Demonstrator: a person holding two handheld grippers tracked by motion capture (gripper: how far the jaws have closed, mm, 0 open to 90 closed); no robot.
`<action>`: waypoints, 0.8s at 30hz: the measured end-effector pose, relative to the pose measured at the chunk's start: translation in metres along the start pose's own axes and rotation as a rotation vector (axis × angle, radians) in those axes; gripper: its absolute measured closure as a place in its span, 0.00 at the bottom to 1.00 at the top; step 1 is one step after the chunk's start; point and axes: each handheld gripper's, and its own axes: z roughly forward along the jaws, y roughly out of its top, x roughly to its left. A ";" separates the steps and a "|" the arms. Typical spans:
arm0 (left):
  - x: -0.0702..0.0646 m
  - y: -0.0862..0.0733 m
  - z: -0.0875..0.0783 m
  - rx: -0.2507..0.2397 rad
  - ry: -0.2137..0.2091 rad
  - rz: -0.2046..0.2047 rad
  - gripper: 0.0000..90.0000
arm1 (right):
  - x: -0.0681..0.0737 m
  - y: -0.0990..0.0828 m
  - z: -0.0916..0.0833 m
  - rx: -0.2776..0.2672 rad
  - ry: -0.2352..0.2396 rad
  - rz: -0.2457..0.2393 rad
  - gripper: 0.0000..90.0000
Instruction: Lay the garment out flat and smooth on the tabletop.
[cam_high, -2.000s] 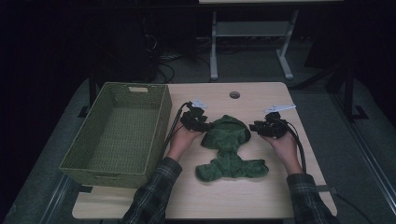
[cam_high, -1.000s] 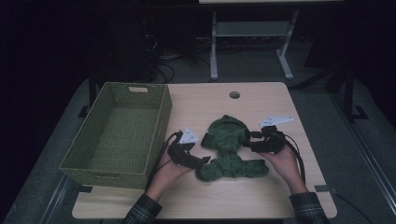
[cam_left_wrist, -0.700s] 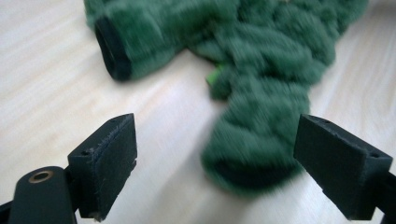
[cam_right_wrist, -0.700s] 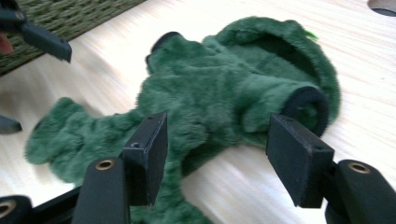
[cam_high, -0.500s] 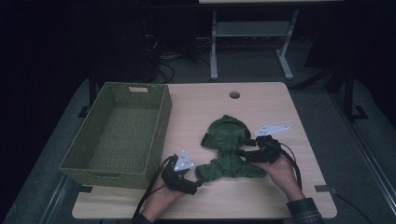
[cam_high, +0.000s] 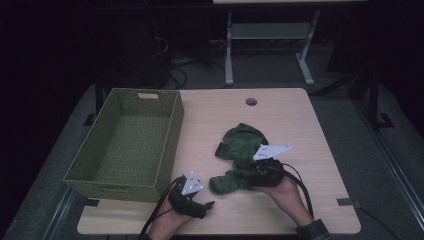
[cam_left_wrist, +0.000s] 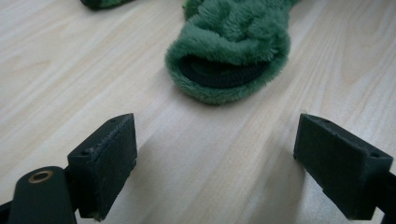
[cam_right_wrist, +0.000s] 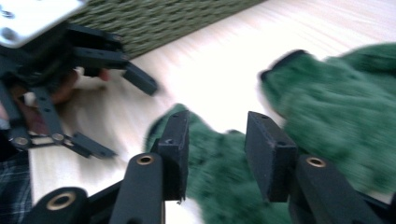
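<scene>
A green fuzzy cloth (cam_high: 242, 142) lies mid-table with a second lump (cam_high: 227, 182) in front of it. In the left gripper view one end of it shows as a fuzzy cuff (cam_left_wrist: 224, 70) with a dark lining. My right gripper (cam_high: 243, 176) lies over the front lump. Its jaws have just been closing, and the green cloth (cam_right_wrist: 219, 186) sits between them with a gap still showing (cam_right_wrist: 217, 144). My left gripper (cam_high: 205, 209) rests near the table's front edge, left of the cloth. It is open and nothing is between its pads (cam_left_wrist: 215, 163).
A green woven basket (cam_high: 172, 135) stands on the table's left half, and its wall (cam_right_wrist: 163, 23) is close behind the left gripper (cam_right_wrist: 126, 119). A round cable hole (cam_high: 251, 101) is at the table's back. Bare wood lies to the right.
Both hands drew back toward the front edge. The left gripper left the cloth and sank to the table. The right gripper slid left over the front lump and its jaws narrowed.
</scene>
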 end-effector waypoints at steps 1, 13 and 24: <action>0.000 0.000 0.000 0.000 -0.002 -0.002 0.14 | 0.004 0.001 0.003 0.002 0.009 -0.009 0.69; 0.002 -0.002 -0.001 0.001 -0.014 -0.009 0.14 | 0.039 0.004 0.043 0.060 0.090 -0.080 0.83; 0.003 -0.001 -0.001 0.004 -0.015 0.000 0.14 | 0.052 -0.001 0.070 0.140 0.050 -0.135 0.82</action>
